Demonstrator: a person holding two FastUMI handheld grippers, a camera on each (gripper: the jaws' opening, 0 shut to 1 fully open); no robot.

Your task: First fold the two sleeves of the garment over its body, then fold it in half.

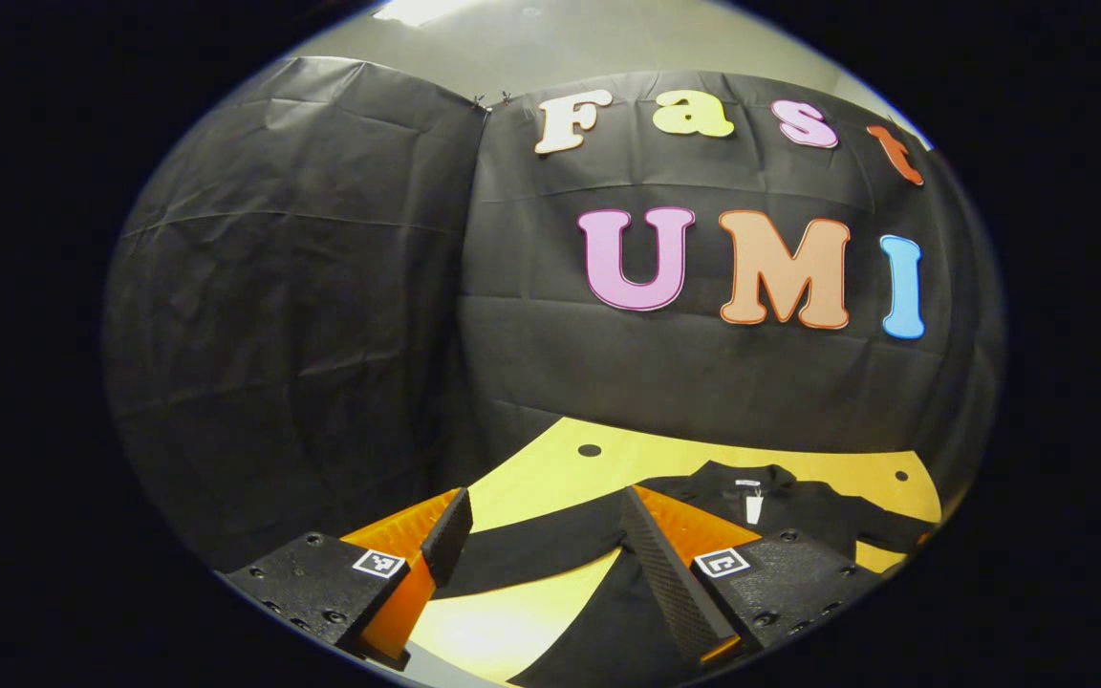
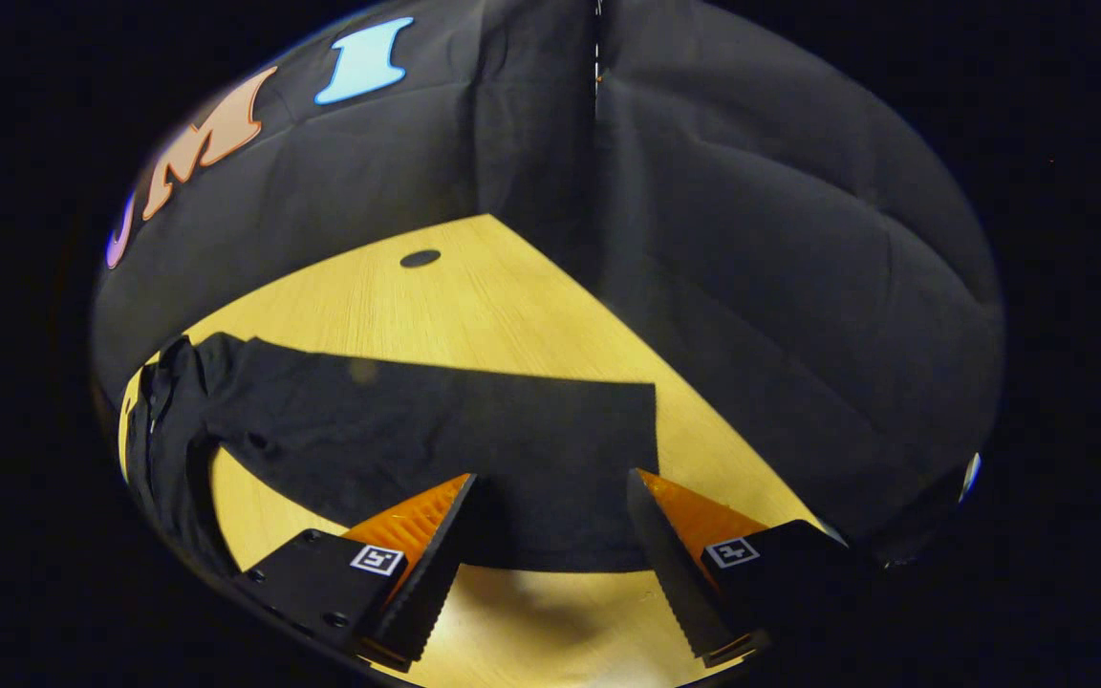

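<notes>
A black long-sleeved garment (image 1: 799, 516) lies flat on the yellow wooden table (image 1: 550, 468), collar with a white tag toward the back wall. In the left gripper view one sleeve (image 1: 531, 549) runs left across the table between the fingers of my left gripper (image 1: 541, 521), which stands open above it. The right gripper view has the other sleeve (image 2: 436, 420) stretched out to the right, ending in a straight cuff edge. My right gripper (image 2: 550, 502) hovers open over the cuff end, one finger on either side of it.
Black cloth walls close the table at the back and both sides, meeting at a corner (image 2: 598, 143). Round dark holes (image 1: 590, 449) (image 2: 420, 258) sit in the tabletop near the back. Bare wood (image 2: 474, 296) lies beyond the right sleeve.
</notes>
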